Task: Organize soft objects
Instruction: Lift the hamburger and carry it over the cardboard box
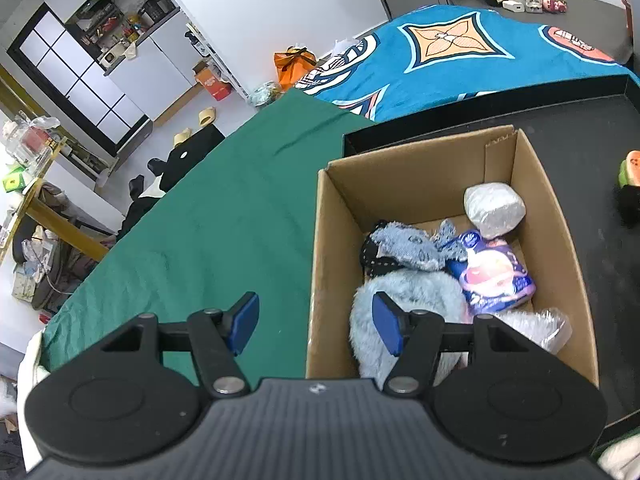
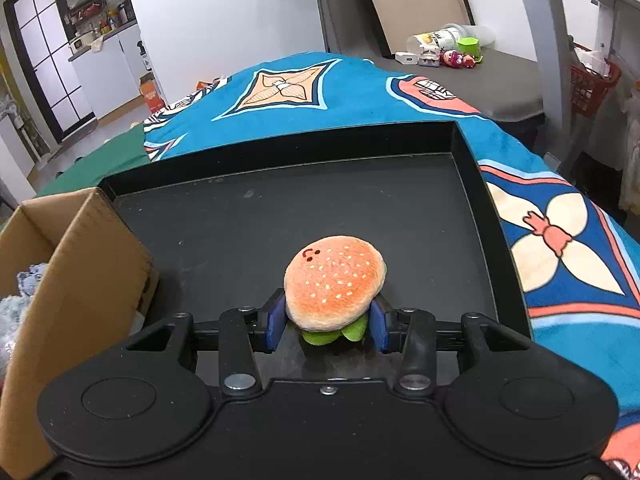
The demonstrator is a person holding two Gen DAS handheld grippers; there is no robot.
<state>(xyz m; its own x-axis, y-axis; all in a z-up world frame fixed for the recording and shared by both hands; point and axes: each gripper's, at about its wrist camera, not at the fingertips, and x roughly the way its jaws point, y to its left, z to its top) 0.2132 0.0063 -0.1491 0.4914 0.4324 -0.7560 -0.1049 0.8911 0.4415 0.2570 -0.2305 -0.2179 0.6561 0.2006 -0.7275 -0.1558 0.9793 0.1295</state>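
A plush burger (image 2: pixel 335 280) with a tan bun and green lettuce rests on the black tray (image 2: pixel 280 160). My right gripper (image 2: pixel 327 326) is shut on it, one blue pad against each side of the bun. The cardboard box (image 1: pixel 424 168) holds a fluffy light-blue plush (image 1: pixel 420 292), a blue-grey cloth (image 1: pixel 404 244), a purple soft pack (image 1: pixel 496 276) and a silver wrapped ball (image 1: pixel 494 208). My left gripper (image 1: pixel 316 326) stands open astride the box's left wall, with nothing held. The same box (image 2: pixel 80 260) shows at the left of the right wrist view.
A green cloth (image 1: pixel 208 220) covers the table left of the box, and a blue patterned blanket (image 2: pixel 360 88) lies beyond the tray. Cups and small toys (image 2: pixel 444 50) sit far back. A cluttered floor lies past the table's left edge.
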